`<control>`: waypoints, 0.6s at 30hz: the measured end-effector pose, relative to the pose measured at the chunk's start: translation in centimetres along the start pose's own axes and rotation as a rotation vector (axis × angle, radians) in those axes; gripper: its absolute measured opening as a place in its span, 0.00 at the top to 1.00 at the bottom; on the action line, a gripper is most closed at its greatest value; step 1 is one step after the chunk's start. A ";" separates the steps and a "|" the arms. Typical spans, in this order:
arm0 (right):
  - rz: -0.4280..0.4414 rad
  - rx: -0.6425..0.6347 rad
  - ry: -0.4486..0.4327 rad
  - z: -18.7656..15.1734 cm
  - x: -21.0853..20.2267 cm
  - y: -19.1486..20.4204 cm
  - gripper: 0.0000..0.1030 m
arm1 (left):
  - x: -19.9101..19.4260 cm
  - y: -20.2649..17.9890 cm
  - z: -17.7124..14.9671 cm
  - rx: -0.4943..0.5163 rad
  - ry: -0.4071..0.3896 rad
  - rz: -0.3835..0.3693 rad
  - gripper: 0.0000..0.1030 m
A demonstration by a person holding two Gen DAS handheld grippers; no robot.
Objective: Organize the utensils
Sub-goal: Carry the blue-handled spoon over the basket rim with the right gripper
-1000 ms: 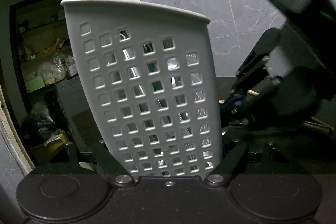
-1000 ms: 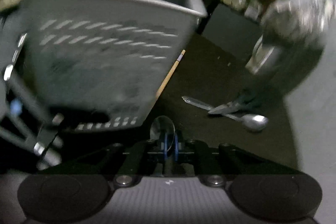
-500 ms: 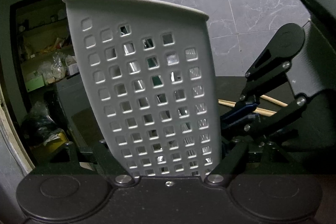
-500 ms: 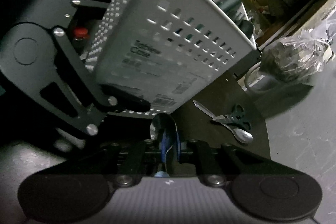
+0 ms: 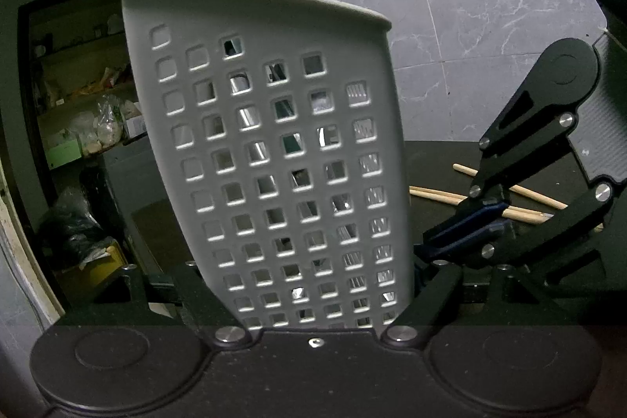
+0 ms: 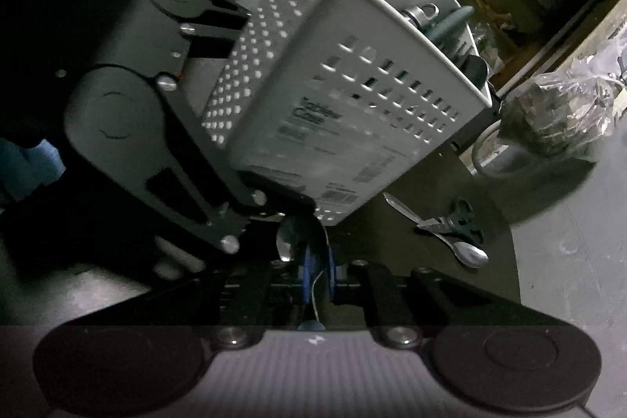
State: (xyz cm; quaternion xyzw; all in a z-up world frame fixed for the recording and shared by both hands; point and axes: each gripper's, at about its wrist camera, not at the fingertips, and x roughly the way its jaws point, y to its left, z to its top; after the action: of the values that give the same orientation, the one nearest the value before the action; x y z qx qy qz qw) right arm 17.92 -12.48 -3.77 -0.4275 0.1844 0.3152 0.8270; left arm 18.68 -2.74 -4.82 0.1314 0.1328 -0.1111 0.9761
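A grey perforated utensil caddy (image 5: 274, 143) stands tilted between the fingers of my left gripper (image 5: 298, 277), which is shut on its lower part. Several utensil handles (image 6: 427, 14) stick out of its top. In the right wrist view the caddy (image 6: 352, 85) looms close, with the left gripper's black linkage (image 6: 219, 206) at its base. My right gripper (image 6: 317, 261) is shut on a metal spoon (image 6: 292, 237), whose bowl points up just under the caddy's bottom corner. Seen from the left wrist, the right gripper (image 5: 462, 234) sits beside the caddy on the right.
Wooden chopsticks (image 5: 439, 196) lie on the dark table behind the right gripper. Dark-handled scissors (image 6: 458, 222) and another spoon (image 6: 470, 255) lie near the round table's edge (image 6: 513, 261). A plastic bag (image 6: 556, 116) sits beyond, and a doorway with shelves (image 5: 78, 104) to the left.
My right gripper has moved in close to the caddy's base with the spoon and rolled. The left gripper and the caddy have stayed where they were.
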 end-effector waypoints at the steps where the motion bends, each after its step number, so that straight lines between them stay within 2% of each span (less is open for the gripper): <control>1: 0.001 0.002 0.000 -0.1 0.0 0.0 0.91 | 0.0 0.0 0.0 0.000 0.000 0.000 0.22; 4: 0.038 0.041 0.019 -0.4 0.4 -0.5 0.96 | 0.0 0.0 -0.1 0.000 0.001 0.000 0.22; 6: 0.056 0.069 0.015 -0.6 0.7 -1.2 0.96 | 0.0 -0.1 -0.1 0.000 0.001 0.000 0.22; 9: 0.135 0.169 0.011 -0.8 1.1 -3.2 0.95 | 0.0 0.0 -0.1 0.000 0.002 -0.001 0.22; 10: 0.170 0.209 0.004 -0.9 1.2 -4.0 0.86 | 0.0 0.0 -0.1 -0.002 0.001 -0.001 0.22; 11: 0.204 0.244 -0.007 -1.2 1.3 -4.9 0.70 | 0.0 0.0 -0.1 -0.005 0.003 -0.002 0.22; 12: 0.244 0.283 -0.012 -1.4 1.4 -5.8 0.65 | 0.0 0.0 -0.1 -0.003 0.003 -0.001 0.22; 13: 0.291 0.326 -0.010 -1.8 1.7 -6.8 0.55 | 0.1 0.0 -0.1 -0.003 0.003 -0.001 0.22; 15: 0.380 0.400 -0.018 -2.6 2.3 -8.5 0.51 | 0.1 0.0 0.0 -0.002 0.003 -0.002 0.22; 18: 0.429 0.408 -0.028 -3.6 2.9 -9.2 0.48 | 0.1 -0.1 0.0 -0.002 0.004 -0.001 0.22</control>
State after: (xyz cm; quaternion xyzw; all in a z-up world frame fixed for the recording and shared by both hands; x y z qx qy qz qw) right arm 26.17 -18.39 -2.02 -0.1992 0.3185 0.4451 0.8129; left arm 18.70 -2.81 -4.89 0.1308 0.1350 -0.1111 0.9759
